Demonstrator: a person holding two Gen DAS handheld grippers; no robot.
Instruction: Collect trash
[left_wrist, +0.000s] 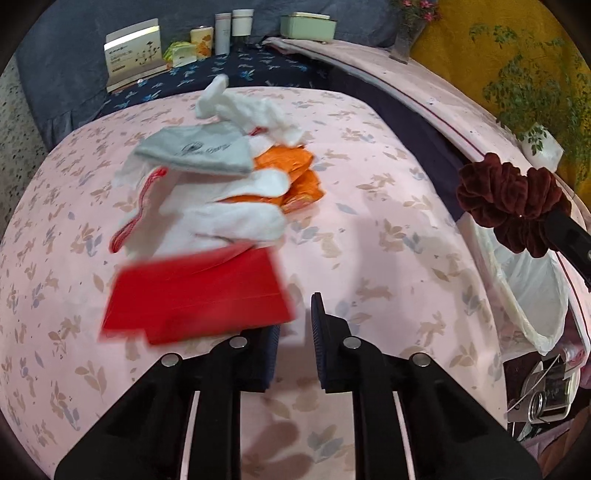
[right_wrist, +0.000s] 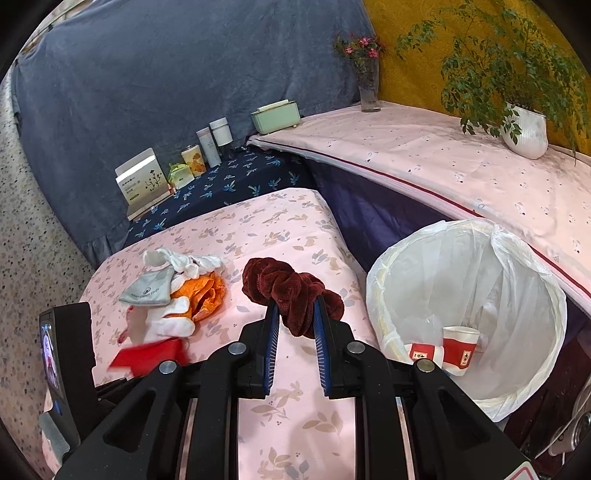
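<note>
A red paper packet (left_wrist: 195, 295) lies blurred on the pink flowered bedcover (left_wrist: 388, 221), at the near edge of a pile of trash. My left gripper (left_wrist: 297, 310) is right at it. The packet's corner covers the left fingertip and reaches into the narrow gap between the jaws. The right pad (left_wrist: 317, 317) stands clear of it. My right gripper (right_wrist: 295, 306) is shut on a dark red velvet scrunchie (right_wrist: 288, 284), held above the cover just left of the white-lined bin (right_wrist: 469, 258). In the left wrist view the scrunchie (left_wrist: 506, 199) hangs at the right.
The pile holds a grey pouch (left_wrist: 199, 151), orange wrappers (left_wrist: 291, 173) and white crumpled cloth (left_wrist: 251, 107). Two red-and-white paper cups (right_wrist: 458, 350) lie in the bin. Boxes and bottles (right_wrist: 207, 147) stand at the back. A vase (right_wrist: 369, 85) and a potted plant (right_wrist: 524, 129) stand on the raised ledge.
</note>
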